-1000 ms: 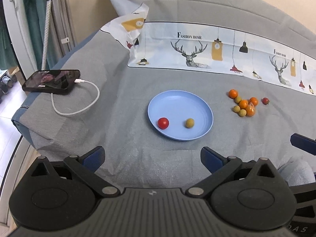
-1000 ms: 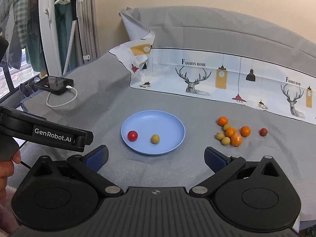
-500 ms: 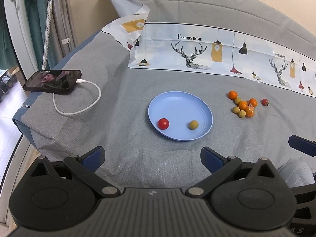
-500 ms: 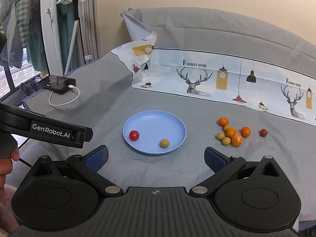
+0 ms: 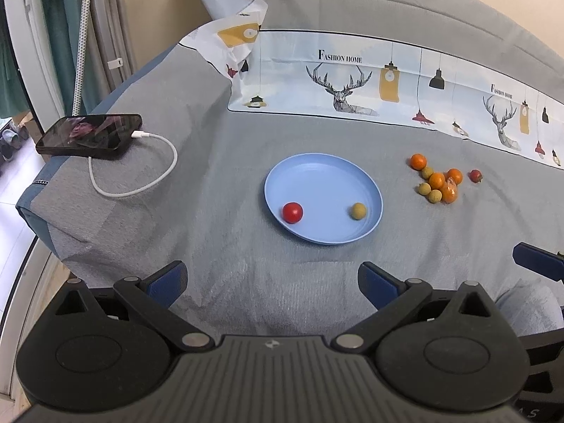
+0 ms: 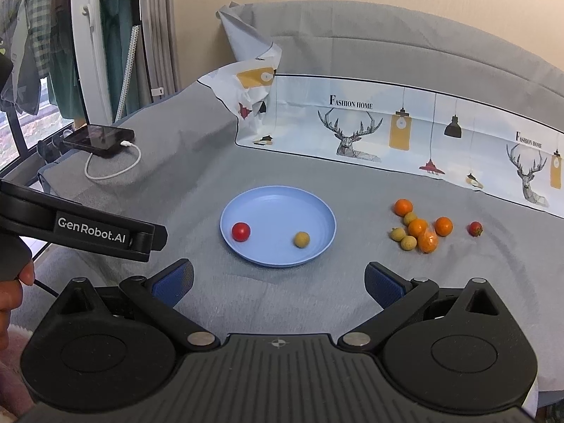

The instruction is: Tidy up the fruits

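A grey cloth (image 5: 218, 162) covers the table, with a strip of pale printed fabric (image 5: 387, 81) showing deer and lamps lying along its far side. Near the middle sits a blue plate (image 5: 317, 176), and inside it lie a red tomato (image 5: 292, 212) at the left and a small tan fruit (image 5: 358, 210) at the right, well apart from each other. To the right of the plate, a loose cluster of fruit (image 5: 437, 183) rests on the cloth: small oranges and tan round fruits touching one another, with a small red fruit (image 5: 475, 176) just beside them. At the left edge a phone (image 5: 90, 136) lies with a white cable (image 5: 141, 179) plugged in. The left tool (image 5: 271, 282) hovers over the near cloth with its fingers spread wide, empty. The right tool (image 6: 278, 282) is likewise wide and empty, short of the plate.
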Demonstrator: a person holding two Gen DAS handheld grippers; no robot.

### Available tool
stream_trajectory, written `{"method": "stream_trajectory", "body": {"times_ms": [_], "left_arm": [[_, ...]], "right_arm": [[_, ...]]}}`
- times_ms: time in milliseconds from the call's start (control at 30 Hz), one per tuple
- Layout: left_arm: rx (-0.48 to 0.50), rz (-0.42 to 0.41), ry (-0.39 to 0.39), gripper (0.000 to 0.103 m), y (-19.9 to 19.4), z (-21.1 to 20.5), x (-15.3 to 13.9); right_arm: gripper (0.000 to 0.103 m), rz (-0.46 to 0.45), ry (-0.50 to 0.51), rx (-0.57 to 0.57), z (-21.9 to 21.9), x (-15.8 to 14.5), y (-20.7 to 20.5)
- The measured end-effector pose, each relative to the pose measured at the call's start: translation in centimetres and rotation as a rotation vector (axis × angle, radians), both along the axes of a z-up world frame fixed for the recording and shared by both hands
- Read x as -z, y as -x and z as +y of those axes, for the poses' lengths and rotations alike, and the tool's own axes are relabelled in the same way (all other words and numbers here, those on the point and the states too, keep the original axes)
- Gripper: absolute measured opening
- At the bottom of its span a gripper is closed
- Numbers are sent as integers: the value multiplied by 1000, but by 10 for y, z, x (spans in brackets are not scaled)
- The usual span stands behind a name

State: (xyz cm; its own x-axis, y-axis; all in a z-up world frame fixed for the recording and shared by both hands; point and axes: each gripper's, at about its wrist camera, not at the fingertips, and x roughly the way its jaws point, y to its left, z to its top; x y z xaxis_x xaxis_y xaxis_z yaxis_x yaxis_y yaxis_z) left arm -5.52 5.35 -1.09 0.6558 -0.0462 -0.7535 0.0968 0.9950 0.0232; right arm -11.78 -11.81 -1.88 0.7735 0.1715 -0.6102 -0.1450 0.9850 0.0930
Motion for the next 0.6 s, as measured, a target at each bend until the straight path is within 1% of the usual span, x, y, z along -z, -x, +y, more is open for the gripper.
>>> {"method": "stream_trajectory", "body": {"times_ms": [600], "left_arm": [[4,29,-23,103,-11,-4,8]], "right_arm": [[102,38,-16,1,-2,10,-11]]}}
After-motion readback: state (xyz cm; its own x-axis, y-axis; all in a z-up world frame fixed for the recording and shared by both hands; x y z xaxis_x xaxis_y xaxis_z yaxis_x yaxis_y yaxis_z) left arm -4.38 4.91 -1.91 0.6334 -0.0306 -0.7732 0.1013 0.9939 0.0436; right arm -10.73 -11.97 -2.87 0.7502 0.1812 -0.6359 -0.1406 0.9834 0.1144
